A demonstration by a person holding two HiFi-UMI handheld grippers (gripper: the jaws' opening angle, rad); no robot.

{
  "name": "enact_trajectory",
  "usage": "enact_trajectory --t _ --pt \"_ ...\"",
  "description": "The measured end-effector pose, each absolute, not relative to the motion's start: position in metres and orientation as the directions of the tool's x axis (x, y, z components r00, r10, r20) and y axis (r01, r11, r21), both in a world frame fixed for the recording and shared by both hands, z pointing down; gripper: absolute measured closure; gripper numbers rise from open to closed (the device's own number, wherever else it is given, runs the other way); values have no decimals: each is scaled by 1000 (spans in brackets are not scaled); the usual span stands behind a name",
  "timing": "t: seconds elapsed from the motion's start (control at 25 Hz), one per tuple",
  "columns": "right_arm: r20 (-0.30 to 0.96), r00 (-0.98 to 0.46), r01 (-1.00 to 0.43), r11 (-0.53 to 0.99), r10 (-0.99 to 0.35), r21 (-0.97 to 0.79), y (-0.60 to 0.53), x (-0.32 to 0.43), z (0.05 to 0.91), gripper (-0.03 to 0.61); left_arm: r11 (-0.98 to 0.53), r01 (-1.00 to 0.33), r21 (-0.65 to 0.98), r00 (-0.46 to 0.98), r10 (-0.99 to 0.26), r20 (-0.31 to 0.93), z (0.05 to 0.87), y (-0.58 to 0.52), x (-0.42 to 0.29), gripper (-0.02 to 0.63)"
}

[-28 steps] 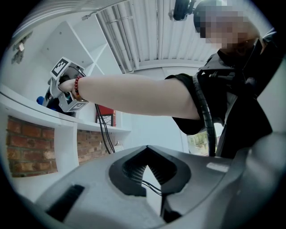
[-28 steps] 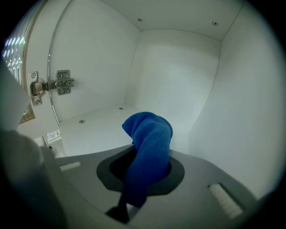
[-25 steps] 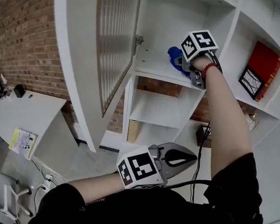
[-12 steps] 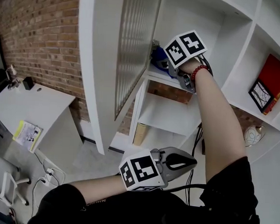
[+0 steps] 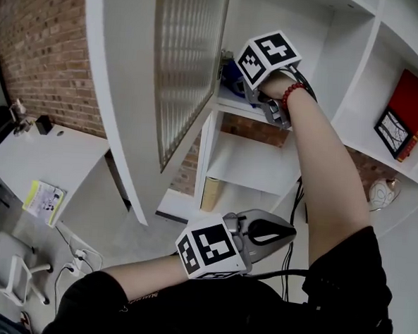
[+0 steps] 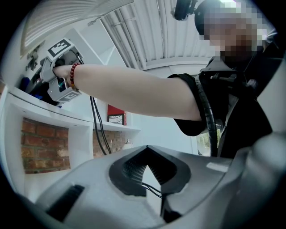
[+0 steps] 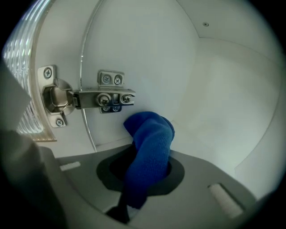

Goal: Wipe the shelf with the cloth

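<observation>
Right gripper (image 7: 149, 156) is clamped on the blue cloth (image 7: 149, 129), bunched at the left end of the shelf (image 5: 230, 103) by the door hinge (image 7: 85, 99), probably touching the board. Soft, light, floppy stuff, so pinch a thick fold. Left gripper (image 6: 145, 152) is closed, empty, down low.

A: Cloth (image 7: 149, 152)?
B: Blue, thick-knit, bunched into a roll; pinched between jaws, free end upright.
A: Position?
B: At left end of white shelf (image 5: 234, 104), upper compartment. Contact with shelf surface not discernible.
</observation>
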State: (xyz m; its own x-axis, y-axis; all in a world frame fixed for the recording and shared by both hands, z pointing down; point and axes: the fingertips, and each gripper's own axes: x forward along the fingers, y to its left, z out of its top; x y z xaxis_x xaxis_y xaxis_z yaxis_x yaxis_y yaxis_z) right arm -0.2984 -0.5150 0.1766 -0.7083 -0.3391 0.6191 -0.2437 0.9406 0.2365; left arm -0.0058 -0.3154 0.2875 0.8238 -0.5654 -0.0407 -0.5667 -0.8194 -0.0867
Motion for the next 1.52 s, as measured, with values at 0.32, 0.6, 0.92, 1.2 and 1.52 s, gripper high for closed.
enact_trajectory --t 0.32,0.6,0.92,1.2,1.52 --pt "618 -672 -339 912 -407 232 -542 -250 177 523 -848 -522 -87 852 -523 -22 293 -312 10 611" --pt "612 -625 -437 867 -485 240 -563 -204 178 523 -874 -477 -89 878 -478 -7 294 -305 26 611" --pt "609 -579 -517 821 -543 242 -574 -179 178 525 -880 -468 -83 883 -469 -6 294 -301 31 611" --pt "599 -542 -563 784 -590 263 -576 -172 177 525 -881 -467 -76 883 -469 -4 296 -296 31 611" --pt "610 -468 -667 708 -640 231 -579 -158 177 526 -878 -471 -83 882 -470 -22 289 -289 27 611"
